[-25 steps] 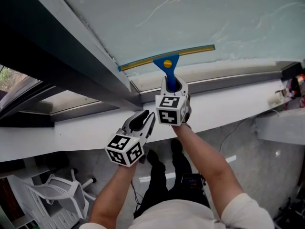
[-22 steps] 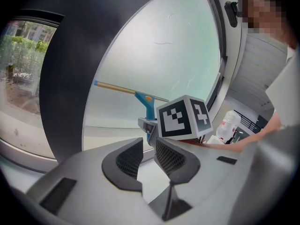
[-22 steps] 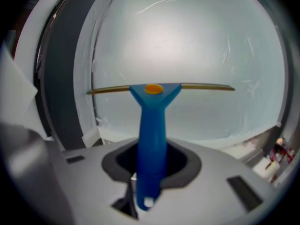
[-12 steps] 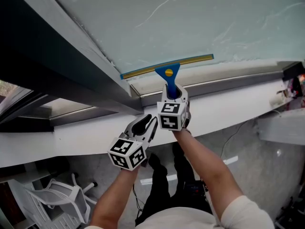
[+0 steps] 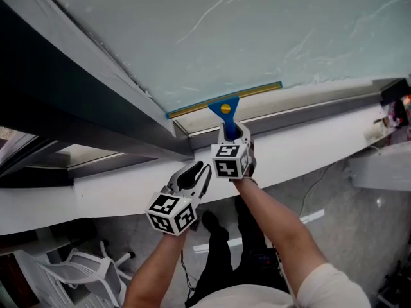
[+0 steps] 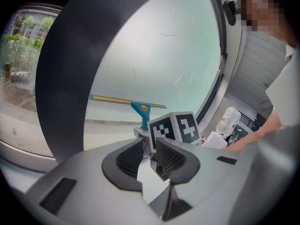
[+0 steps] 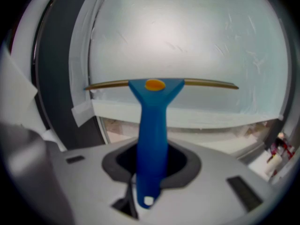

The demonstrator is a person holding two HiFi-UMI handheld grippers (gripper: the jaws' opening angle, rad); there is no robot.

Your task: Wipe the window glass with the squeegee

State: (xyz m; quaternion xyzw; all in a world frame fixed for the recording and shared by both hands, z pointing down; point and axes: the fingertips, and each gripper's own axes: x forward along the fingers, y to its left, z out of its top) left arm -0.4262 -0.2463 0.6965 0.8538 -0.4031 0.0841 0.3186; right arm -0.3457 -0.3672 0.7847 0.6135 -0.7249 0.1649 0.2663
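We are holding the right gripper (image 5: 231,135) (image 7: 152,162) up at the window, its jaws closed on the blue handle of the squeegee (image 5: 225,110) (image 7: 151,125), which is standing up between them with its hanging hole at the near end. The squeegee's yellowish blade (image 5: 257,90) (image 7: 206,83) is lying against the window glass (image 5: 257,31) (image 7: 187,36) low on the pane, just above the bottom rail of the frame, with its left end near the dark upright post (image 5: 77,101). Faint streaks are showing on the glass above the blade.

We are keeping the left gripper (image 5: 192,173) (image 6: 149,156) lower and to the left, in front of the white sill (image 5: 115,185), apart from the squeegee. Its jaws are standing a little apart and are holding nothing; from its own view we are looking past them at the right gripper's marker cube (image 6: 176,129) and the squeegee (image 6: 140,110) beyond. A white chair (image 5: 83,268) is standing on the floor below the sill.
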